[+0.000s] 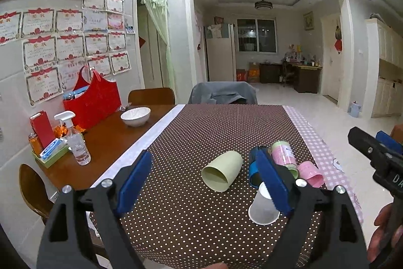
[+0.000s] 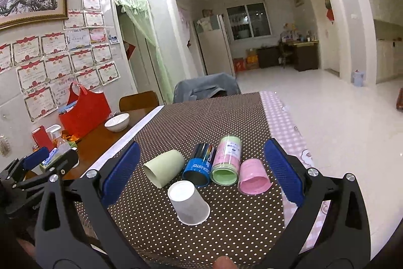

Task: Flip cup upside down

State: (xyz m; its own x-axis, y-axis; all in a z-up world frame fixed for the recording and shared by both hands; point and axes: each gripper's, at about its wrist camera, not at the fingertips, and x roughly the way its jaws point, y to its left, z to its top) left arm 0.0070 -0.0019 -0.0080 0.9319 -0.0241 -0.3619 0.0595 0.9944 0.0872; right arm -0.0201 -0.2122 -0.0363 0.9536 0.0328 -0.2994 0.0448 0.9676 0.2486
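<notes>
Both the left tongs (image 1: 204, 185) and right tongs (image 2: 201, 170) gape wide, holding nothing. 1 white cup (image 2: 188, 202) already sits mouth-down near; the green cup (image 2: 163, 167) lies sideways far-left on the counter (image 2: 226, 117). Best clamp its wall squarely, then rotate rim downward.

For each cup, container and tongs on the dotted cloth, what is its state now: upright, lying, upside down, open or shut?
white cup: upside down, mouth on cloth
pale green cup: lying on its side, mouth toward camera
blue can: lying on its side
pink-and-green container: lying on its side
pink cup: lying on its side
left tongs: open, holding nothing
right tongs: open, holding nothing
</notes>
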